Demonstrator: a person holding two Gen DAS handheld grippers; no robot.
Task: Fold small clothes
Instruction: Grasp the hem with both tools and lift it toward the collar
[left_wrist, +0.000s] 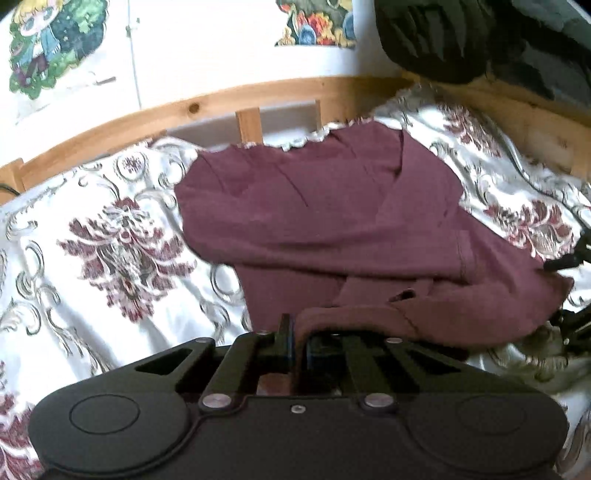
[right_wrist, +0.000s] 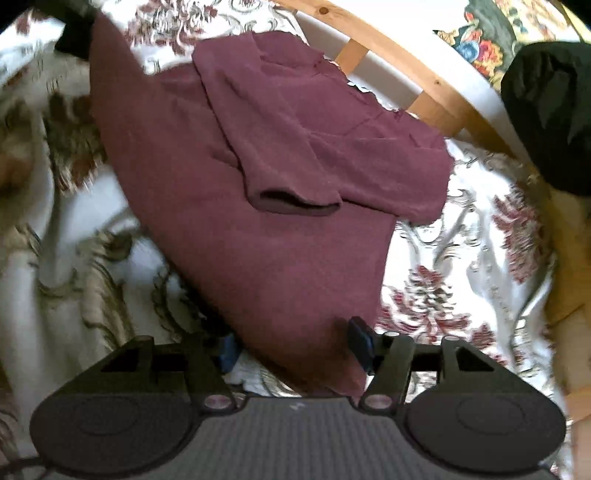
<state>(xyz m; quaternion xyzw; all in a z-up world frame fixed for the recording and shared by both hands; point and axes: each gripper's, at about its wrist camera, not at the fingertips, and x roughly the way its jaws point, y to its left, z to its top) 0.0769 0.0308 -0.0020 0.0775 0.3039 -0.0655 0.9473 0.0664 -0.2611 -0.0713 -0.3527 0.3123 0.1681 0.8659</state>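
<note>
A maroon long-sleeved top (left_wrist: 317, 221) lies on a floral bedspread (left_wrist: 110, 236), its sleeves folded across the body. My left gripper (left_wrist: 297, 343) is shut on the top's near hem, which bunches over the fingers. In the right wrist view the same top (right_wrist: 258, 206) spreads away from me, one sleeve cuff (right_wrist: 295, 203) lying across it. My right gripper (right_wrist: 295, 347) is open, its fingers (right_wrist: 360, 341) straddling the near corner of the top. The right gripper also shows at the right edge of the left wrist view (left_wrist: 569, 291).
A wooden bed rail (left_wrist: 221, 103) runs along the far side, with a white wall and cartoon stickers (left_wrist: 40, 48) behind. A dark bundle of fabric (left_wrist: 461, 37) sits at the far right by the rail, and also shows in the right wrist view (right_wrist: 550, 118).
</note>
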